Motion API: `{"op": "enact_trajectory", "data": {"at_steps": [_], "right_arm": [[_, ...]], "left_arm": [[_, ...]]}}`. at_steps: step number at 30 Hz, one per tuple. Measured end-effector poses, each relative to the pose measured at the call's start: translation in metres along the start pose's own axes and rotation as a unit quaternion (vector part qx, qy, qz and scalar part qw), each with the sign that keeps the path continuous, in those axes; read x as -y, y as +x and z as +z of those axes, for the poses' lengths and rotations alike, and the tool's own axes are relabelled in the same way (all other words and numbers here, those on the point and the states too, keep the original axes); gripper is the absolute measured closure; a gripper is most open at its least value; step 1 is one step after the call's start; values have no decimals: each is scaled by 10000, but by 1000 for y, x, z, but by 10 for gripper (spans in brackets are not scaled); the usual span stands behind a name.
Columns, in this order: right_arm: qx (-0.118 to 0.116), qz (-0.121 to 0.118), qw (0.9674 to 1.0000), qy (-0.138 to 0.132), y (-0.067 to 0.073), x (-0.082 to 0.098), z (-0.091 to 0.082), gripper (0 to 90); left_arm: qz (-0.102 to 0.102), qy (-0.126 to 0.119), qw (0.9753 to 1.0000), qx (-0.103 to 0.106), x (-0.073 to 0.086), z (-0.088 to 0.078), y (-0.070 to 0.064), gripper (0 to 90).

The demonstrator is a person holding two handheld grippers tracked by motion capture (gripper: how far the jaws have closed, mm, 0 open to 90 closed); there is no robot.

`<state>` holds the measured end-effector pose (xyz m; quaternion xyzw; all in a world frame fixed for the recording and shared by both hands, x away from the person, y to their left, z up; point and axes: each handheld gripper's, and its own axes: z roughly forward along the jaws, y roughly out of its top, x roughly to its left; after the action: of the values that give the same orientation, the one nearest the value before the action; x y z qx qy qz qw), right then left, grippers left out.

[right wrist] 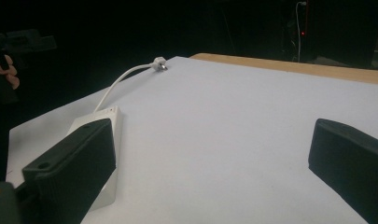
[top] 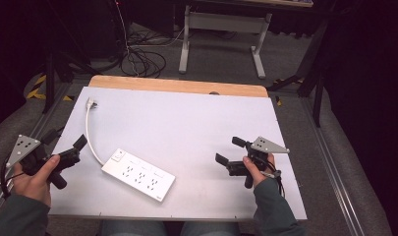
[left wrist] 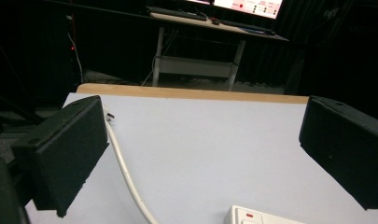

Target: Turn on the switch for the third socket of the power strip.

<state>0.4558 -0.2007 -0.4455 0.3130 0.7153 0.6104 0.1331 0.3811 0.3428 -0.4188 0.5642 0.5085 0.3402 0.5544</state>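
Power strip [top: 138, 174]: white, flat on table [top: 211, 128], w/ curved cord [top: 90, 132].

At the lower left of the high view the left gripper [top: 64, 155] is a black two-jaw tool topped by a grey three-cornered plate dotted with small holes, a dark cable looping beneath it; at the lower right the right gripper [top: 231, 152] is built alike, black with the same grey plate. Both forearms wear dark grey-green long sleeves, and blue jeans show at the bottom edge; in the gripper views the jaws are thick black blocks with matte, faintly grainy pads.
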Motion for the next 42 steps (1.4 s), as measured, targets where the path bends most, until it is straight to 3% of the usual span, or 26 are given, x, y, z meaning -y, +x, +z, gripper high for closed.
{"op": "enact_trajectory", "data": {"at_steps": [10, 18, 21, 22, 30, 42], "right_arm": [[120, 88, 9999, 23, -2, 4, -9, 13], [140, 107, 9998, 28, -2, 4, -12, 13], [138, 114, 9998, 53, -2, 5, -11, 13], [137, 113, 9998, 60, -2, 5, -11, 13], [119, 109, 9998, 138, -2, 6, -9, 14], [132, 100, 9998, 130, -3, 6, -9, 15]], "left_arm": [[111, 9, 9997, 205, -1, 11, -7, 41], [247, -62, 9995, 186, -2, 13, -10, 96], [290, -35, 9993, 252, -2, 11, -10, 219], [306, 7, 9987, 404, -2, 11, -10, 261], [454, 151, 9964, 693, -4, 9, -11, 473], [579, 149, 9952, 777, -5, 8, -9, 701]]}}
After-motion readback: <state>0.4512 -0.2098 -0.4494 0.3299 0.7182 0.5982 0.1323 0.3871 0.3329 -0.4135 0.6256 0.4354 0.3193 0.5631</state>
